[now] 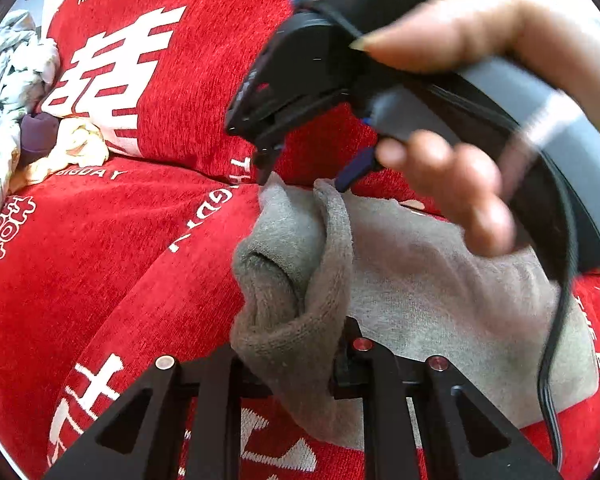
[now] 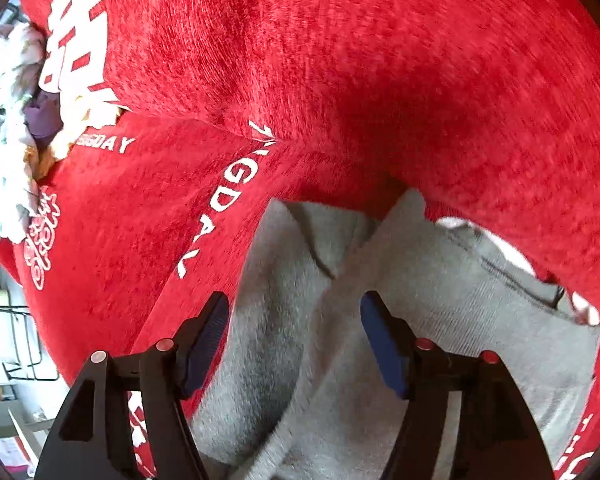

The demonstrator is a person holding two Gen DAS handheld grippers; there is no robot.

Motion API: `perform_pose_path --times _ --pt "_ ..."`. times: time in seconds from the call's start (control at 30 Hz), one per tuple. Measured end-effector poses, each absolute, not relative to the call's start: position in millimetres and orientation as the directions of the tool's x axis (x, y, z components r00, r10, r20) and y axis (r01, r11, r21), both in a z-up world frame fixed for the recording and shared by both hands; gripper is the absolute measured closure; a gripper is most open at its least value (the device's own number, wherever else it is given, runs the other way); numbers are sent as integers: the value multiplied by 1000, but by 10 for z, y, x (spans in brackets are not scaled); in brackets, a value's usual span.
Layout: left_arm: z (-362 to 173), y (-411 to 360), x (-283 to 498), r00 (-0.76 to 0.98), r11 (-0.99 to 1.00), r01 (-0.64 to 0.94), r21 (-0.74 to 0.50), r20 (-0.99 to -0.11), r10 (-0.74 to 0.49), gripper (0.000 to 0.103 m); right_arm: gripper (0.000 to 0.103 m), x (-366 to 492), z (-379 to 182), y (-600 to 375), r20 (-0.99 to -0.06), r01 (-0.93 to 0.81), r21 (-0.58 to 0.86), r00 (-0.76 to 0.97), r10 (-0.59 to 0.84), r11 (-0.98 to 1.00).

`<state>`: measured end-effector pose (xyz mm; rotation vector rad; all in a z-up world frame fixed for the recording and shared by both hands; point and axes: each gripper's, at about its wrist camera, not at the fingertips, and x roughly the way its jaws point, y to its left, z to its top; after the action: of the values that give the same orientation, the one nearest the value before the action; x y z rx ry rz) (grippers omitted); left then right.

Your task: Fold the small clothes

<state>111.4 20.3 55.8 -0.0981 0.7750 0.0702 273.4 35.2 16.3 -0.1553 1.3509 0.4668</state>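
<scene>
The left gripper (image 1: 296,364) is closed on a bunched fold of a grey garment (image 1: 420,292), the cloth rising in a thick rumpled ridge from between its fingers. The right gripper (image 2: 294,344) hangs over the same garment (image 2: 292,360) with its blue-padded fingers (image 2: 382,344) spread wide and nothing between them; from the left wrist view its tips hover at the far edge of the cloth, and the person's hand (image 1: 460,184) wraps its handle. The garment is a soft, fuzzy grey knit, partly folded over itself with a diagonal overlap and a ribbed edge at its right side. It lies on a red cover (image 2: 340,60) printed with white characters and lettering. Off to the left sits a heap of pale clothes (image 1: 8,92).
</scene>
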Motion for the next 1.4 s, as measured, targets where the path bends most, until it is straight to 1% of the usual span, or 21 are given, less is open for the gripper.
perform_pose_path --times 0.07,0.17,0.2,0.23,0.27,0.37,0.43,0.5,0.53,0.57,0.67,0.73,0.77,0.8,1.0,1.23,1.4 --pt "552 213 1128 710 993 -101 -65 -704 26 84 31 2760 39 492 -985 -427 79 103 136 901" --pt "546 206 1113 709 993 -101 -58 -705 31 84 31 2718 -140 685 -995 -488 -48 95 -2 872" --pt "543 208 1110 709 993 -100 -55 -705 33 85 41 2691 -164 736 -993 -502 -74 113 -20 862" --pt "532 217 1113 708 994 -99 -55 -705 32 85 81 2673 -173 765 -993 -512 -76 120 -16 856" --pt "537 228 1105 707 993 -98 -60 -706 27 85 88 2671 -179 761 -993 -508 -69 113 -13 859" --pt "555 272 1100 703 992 -98 -84 -711 9 85 89 2629 -82 656 -982 -490 -54 184 42 870" --pt "582 321 1096 694 988 -88 -130 -719 -32 84 89 2582 54 513 -973 -484 -14 209 99 875" --pt "602 407 1092 681 976 -77 -205 -725 -99 85 89 2544 197 340 -962 -475 35 224 159 879" --pt "613 477 1090 671 962 -67 -266 -726 -154 85 89 2524 280 243 -954 -469 60 234 189 881" --pt "625 539 1086 665 946 -58 -319 -719 -202 85 89 2512 344 152 -947 -464 80 242 213 882" --pt "633 682 1091 649 896 -65 -440 -700 -297 85 89 2437 512 -123 -913 -442 162 271 304 882" --pt "629 701 1091 640 882 -82 -464 -703 -311 85 89 2396 566 -276 -891 -428 208 288 350 879" --pt "631 681 1092 637 886 -92 -454 -711 -298 85 89 2393 584 -333 -885 -418 228 289 366 879" --pt "631 660 1094 634 892 -100 -441 -719 -284 88 89 2366 591 -433 -872 -407 255 295 391 877" --pt "744 497 1051 627 915 -110 -388 -742 -239 88 89 2233 669 -870 -799 -389 369 331 502 844" --pt "1098 48 976 652 971 -54 -233 -745 -143 88 90 2143 897 -1305 -731 -390 446 361 579 806" --pt "1365 -380 944 668 992 3 -125 -738 -95 88 90 2171 1144 -1607 -725 -418 456 338 600 786"
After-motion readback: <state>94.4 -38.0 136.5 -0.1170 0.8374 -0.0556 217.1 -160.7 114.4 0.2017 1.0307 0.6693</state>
